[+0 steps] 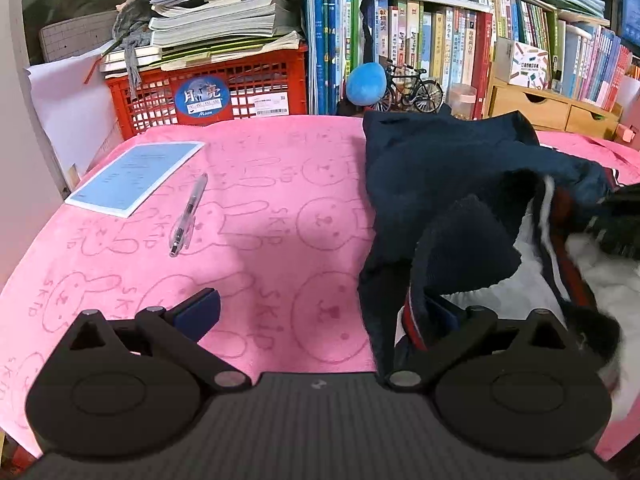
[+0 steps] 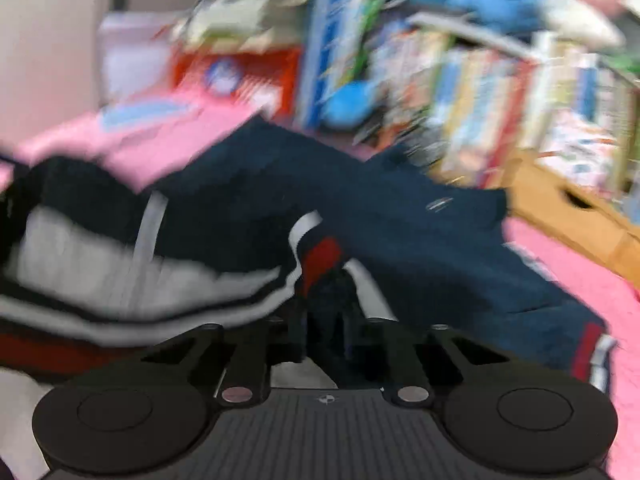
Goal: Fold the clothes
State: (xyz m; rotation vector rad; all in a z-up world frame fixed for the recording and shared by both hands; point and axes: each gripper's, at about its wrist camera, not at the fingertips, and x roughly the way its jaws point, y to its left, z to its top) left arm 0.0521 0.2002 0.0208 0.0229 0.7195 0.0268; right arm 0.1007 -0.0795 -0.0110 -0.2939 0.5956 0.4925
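Note:
A navy garment (image 1: 440, 168) with red and white stripes and a white lining lies crumpled on the right half of a pink bunny-print towel (image 1: 260, 184). My left gripper (image 1: 320, 312) is open wide at the garment's near left edge. Its right finger (image 1: 440, 314) is partly tucked under a striped fold, and its left finger (image 1: 200, 312) rests over bare towel. The right wrist view is blurred. There my right gripper (image 2: 324, 312) has its jaws drawn close together on a bunched striped edge of the garment (image 2: 360, 200). A dark object at the far right of the left wrist view is unclear.
On the towel's left part lie a clear pen (image 1: 188, 216) and a blue booklet (image 1: 136, 176). Behind the towel stand a red crate (image 1: 208, 92) stacked with papers, shelves of books, a blue plush (image 1: 366, 82), a toy bicycle (image 1: 412, 88) and a wooden drawer box (image 1: 552, 108).

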